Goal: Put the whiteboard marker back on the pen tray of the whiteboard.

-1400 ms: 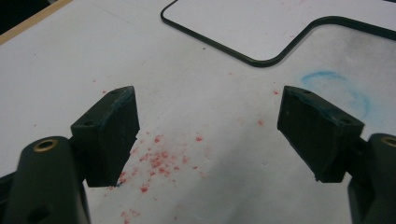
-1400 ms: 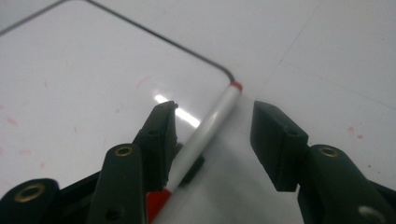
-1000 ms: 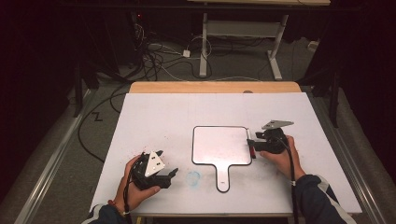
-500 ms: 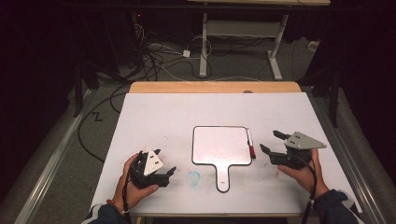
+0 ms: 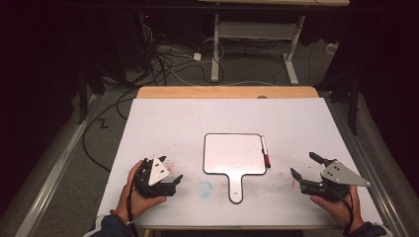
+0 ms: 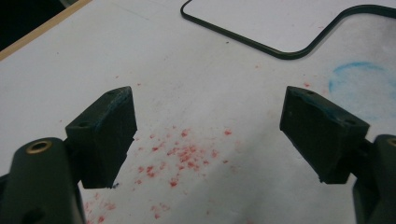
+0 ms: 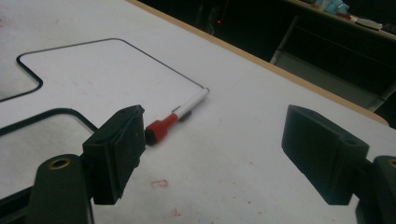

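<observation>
Red-capped with a white barrel, the marker [image 5: 265,152] lies flat on the white desk [image 5: 173,128], touching the right edge of the small paddle-shaped whiteboard [image 5: 231,154]. The right claw [image 5: 310,171] has just been opening and stands spread wide with nothing between its jaws, near the marker on its right and apart from it. The left claw [image 5: 173,180] is also spread and empty, resting left of the board's handle. Red specks [image 6: 180,156] and a blue smudge [image 5: 204,187] mark the desk.
</observation>
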`<state>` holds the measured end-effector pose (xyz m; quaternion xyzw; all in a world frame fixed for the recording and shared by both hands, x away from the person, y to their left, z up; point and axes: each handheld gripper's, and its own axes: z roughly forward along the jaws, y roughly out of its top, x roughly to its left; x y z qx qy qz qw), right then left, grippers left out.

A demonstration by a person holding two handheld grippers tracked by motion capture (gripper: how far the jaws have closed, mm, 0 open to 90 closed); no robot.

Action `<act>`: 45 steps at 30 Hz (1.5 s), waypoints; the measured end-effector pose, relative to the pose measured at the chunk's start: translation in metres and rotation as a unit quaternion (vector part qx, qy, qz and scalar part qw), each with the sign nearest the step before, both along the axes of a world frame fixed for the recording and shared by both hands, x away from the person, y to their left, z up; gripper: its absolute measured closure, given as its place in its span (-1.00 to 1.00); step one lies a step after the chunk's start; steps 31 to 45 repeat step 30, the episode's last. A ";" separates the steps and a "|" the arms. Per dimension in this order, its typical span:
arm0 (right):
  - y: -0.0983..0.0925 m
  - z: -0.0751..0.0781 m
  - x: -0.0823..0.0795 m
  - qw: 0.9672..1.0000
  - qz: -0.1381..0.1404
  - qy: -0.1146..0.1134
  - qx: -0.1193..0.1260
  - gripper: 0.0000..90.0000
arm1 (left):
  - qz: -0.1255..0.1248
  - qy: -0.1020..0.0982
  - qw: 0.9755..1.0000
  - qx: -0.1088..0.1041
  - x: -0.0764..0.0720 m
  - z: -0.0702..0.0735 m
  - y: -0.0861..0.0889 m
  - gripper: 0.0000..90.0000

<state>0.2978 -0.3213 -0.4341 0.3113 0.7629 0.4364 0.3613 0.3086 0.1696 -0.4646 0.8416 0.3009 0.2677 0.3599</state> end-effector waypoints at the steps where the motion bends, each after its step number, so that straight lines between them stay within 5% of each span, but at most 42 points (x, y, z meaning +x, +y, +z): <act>1: 0.001 -0.001 0.000 1.000 -0.004 -0.002 -0.010 -0.51 | -0.001 0.000 1.000 0.002 0.000 0.000 0.000 -0.60; 45: -0.001 -0.010 0.011 0.999 -0.012 0.006 -0.037 -0.50 | 0.008 0.006 1.000 0.017 0.008 -0.004 -0.005 -0.60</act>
